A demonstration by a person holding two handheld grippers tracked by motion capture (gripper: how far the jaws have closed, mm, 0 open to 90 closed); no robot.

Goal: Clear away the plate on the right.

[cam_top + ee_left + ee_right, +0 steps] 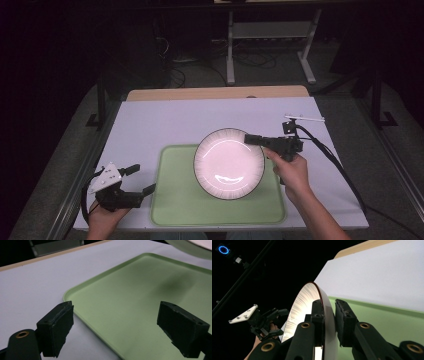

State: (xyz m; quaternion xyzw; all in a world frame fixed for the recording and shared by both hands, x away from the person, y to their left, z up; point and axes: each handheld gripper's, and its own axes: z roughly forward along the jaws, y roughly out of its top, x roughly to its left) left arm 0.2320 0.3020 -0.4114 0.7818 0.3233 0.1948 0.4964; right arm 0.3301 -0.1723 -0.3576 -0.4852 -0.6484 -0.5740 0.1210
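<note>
Above the green tray (pixel 170 202), one white plate (pixel 229 162) with a dark ribbed rim hangs clear of the surface, pinched at its right edge by the right gripper (pixel 255 139), whose jaws are clamped on the rim, one pad on the face and one on the underside. Seen along that gripper's own jaws, the plate (pixel 302 305) stands edge-on, its rim sandwiched between the pads. Left of the tray, over the pale tabletop (pixel 150 120), the left gripper (pixel 141 180) rests with its jaws spread wide and nothing between them; its camera looks across the tray's (pixel 140 302) near corner.

The plate looks glazed and rigid, likely ceramic: stiff, slick, breakable, and heavy enough to lever against a one-sided pinch. The rim is the natural hold, as taken here; a second grip on the opposite edge would probably steady it, and setting it down flat and gently seems wise.

Count: one plate, one tray, two grippers, one tabletop.
</note>
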